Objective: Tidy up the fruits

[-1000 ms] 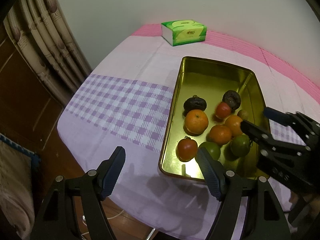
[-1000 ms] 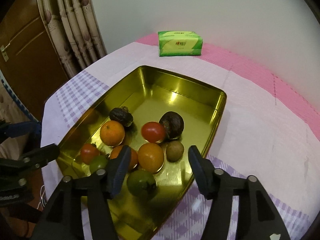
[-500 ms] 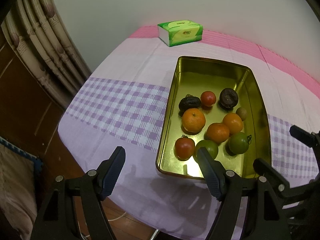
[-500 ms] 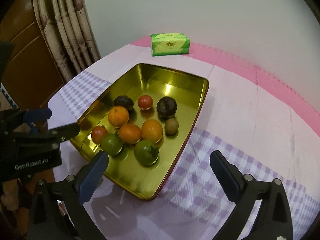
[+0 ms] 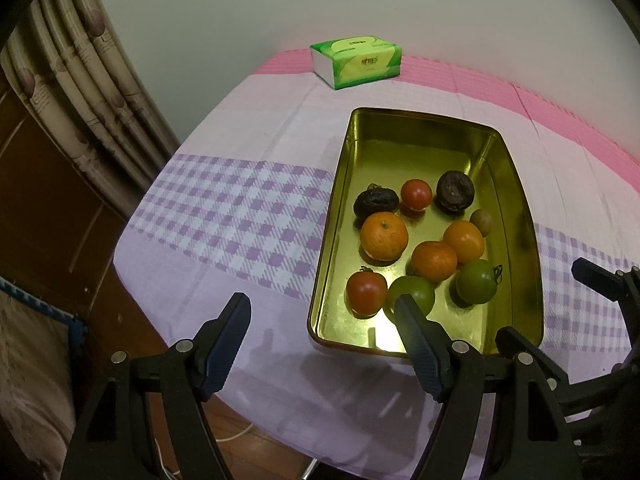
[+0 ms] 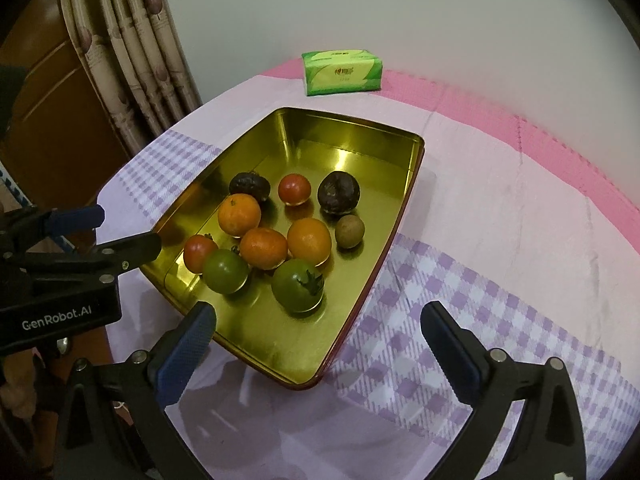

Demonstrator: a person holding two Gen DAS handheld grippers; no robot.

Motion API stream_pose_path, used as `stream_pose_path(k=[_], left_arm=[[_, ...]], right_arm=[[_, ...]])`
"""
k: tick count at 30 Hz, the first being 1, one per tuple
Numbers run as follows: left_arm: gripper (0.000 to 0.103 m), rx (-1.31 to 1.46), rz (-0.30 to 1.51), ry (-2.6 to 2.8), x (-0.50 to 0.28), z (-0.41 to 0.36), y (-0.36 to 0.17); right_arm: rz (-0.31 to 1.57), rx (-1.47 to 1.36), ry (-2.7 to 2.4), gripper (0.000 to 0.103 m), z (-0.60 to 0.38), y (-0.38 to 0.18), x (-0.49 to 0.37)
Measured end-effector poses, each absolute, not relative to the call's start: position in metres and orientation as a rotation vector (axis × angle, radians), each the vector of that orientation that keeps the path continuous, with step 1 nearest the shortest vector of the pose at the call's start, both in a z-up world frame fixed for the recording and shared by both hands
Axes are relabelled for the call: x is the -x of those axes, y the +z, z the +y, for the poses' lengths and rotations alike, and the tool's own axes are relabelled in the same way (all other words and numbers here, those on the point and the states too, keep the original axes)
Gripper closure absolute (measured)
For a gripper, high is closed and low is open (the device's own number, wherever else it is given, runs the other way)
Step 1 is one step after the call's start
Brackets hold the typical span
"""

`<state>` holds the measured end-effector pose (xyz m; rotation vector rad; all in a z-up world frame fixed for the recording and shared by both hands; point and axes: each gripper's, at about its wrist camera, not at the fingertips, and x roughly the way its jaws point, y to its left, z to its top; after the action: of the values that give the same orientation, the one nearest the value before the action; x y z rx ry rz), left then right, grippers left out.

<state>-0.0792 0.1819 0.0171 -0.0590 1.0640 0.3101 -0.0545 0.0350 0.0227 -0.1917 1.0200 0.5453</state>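
Your right tongs (image 6: 316, 336), jaws just sprung wide and empty, hover over the near end of the gold tray (image 6: 356, 124) on the table, the green tomato (image 6: 297, 285) straight ahead and probably nearest, while your left tongs (image 5: 322, 324) gape empty beside it.

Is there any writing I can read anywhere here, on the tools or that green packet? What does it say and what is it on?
"GenRobot.AI": white letters on the black body of the left tongs, seen from the right wrist view.
Green tissue pack: a small logo and a line of print on its side, too small and blurred to read.
Gold tray and fruit: no writing visible.
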Motion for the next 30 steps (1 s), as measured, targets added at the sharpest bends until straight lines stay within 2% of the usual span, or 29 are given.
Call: stream_pose_path(k=[30], left_arm=[[0.028, 0.06, 1.063, 0.307, 0.0795, 0.1811, 0.0158]], right_arm=[[1.04, 0.206, 0.565, 0.001, 0.0426, 0.0181, 0.0579]])
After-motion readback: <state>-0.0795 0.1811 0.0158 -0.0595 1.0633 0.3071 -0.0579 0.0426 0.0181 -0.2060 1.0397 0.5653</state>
